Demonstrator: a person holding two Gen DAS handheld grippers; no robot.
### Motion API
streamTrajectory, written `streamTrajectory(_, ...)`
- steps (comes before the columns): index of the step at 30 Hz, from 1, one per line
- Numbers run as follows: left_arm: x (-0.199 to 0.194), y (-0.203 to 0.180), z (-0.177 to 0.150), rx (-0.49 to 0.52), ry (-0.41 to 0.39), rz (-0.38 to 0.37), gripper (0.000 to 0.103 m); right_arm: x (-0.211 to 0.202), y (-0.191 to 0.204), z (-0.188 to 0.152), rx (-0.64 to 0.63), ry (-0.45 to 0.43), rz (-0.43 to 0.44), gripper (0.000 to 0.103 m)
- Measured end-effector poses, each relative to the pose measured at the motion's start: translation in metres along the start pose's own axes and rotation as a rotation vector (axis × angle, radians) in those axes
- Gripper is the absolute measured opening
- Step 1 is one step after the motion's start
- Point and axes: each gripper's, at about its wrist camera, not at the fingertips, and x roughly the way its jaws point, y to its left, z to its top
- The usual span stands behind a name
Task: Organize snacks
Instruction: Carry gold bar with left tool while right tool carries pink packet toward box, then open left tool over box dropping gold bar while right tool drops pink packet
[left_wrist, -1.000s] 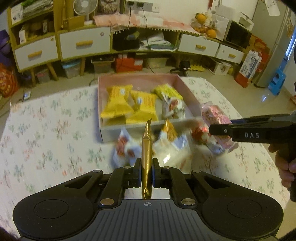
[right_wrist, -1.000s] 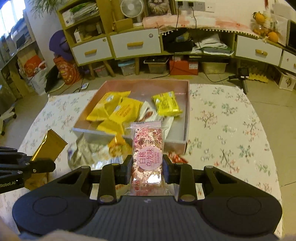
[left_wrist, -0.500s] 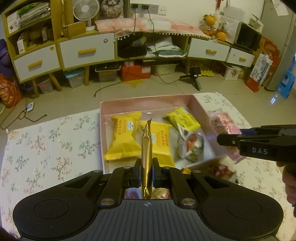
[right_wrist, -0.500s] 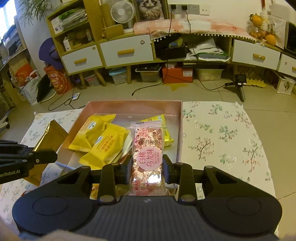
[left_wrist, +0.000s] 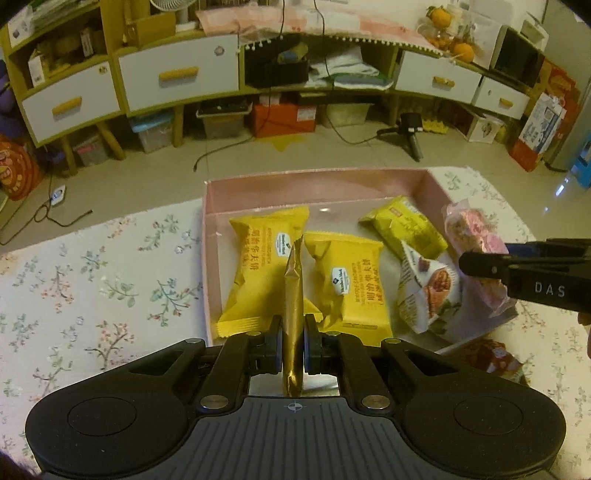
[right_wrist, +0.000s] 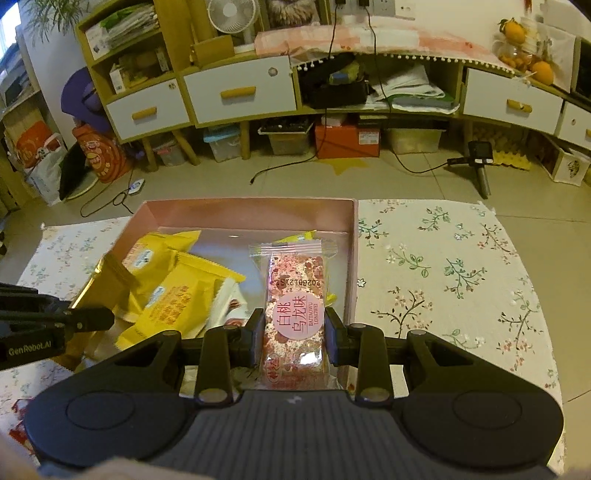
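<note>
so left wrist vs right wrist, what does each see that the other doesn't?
Left wrist only: the red packet lying outside the pink box, and the white nut packet's face.
Right wrist only: the pink bar's round label, between the right gripper pads.
Both: the box, yellow packets, the gold packet pinched edge-on in the left gripper.

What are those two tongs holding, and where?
Left tongs pinch a gold packet near its lower end; right tongs clamp a pink snack bar at its lower sides.
</note>
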Motion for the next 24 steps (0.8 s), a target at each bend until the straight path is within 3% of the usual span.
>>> streamTrajectory(11, 0.029, -0.009, 0.015, 0.024, 0.000, 0.017, 0.008, 0.023, 0.003, 0.007, -0.029, -0.001, -0.030, 0.029)
streamTrajectory(21, 0.038, -0.009, 0.013, 0.018, -0.063, 0.013, 0.008, 0.026, 0.006, 0.013, -0.040, -0.028, -0.050, 0.029)
streamTrajectory(24, 0.036, -0.009, 0.010, 0.020, -0.069, 0.017, 0.015, 0.024, 0.006, 0.015, -0.020, -0.031, -0.039, 0.033)
